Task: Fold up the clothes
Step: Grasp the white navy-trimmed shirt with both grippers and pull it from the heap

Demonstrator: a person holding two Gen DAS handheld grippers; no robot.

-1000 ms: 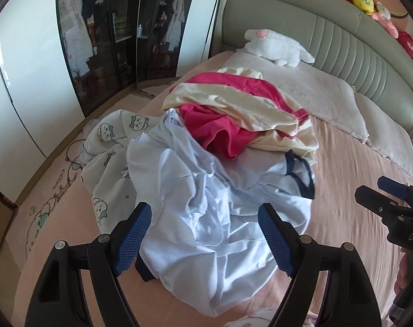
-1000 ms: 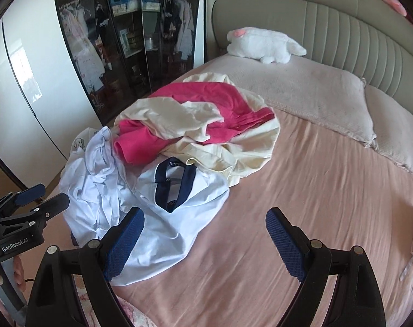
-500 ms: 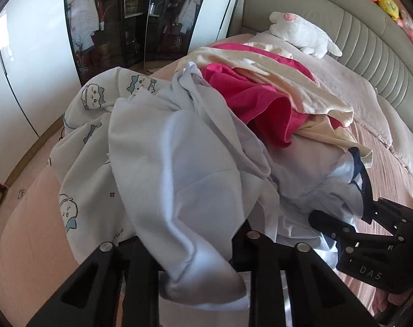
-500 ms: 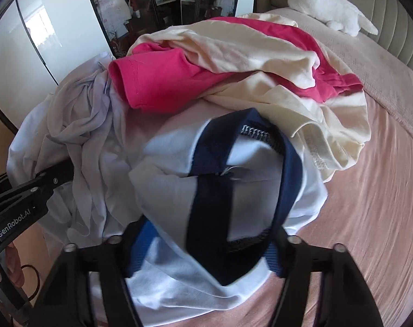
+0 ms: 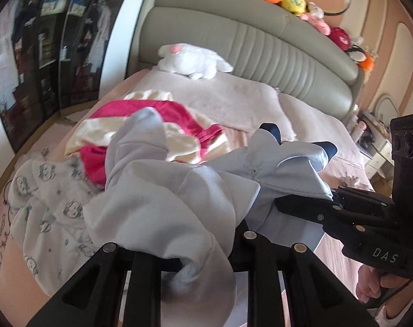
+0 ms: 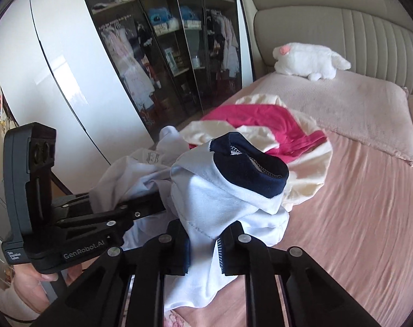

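Note:
A pale blue-white shirt with a navy collar is lifted off the bed. My left gripper is shut on a bunched fold of it; its pads are hidden by cloth. My right gripper is shut on the shirt just below the navy collar. The right gripper also shows in the left wrist view, and the left gripper in the right wrist view, both gripping the same shirt. A pink and cream pile of clothes lies behind on the bed.
A white cartoon-print garment lies at the bed's left edge. A white plush toy sits by the grey headboard. Pink pillows lie at the back. A glass-door wardrobe stands to the left.
Both grippers, open above the pile a second ago, have closed on the white shirt and raised it off the bed, away from the pink and cream clothes.

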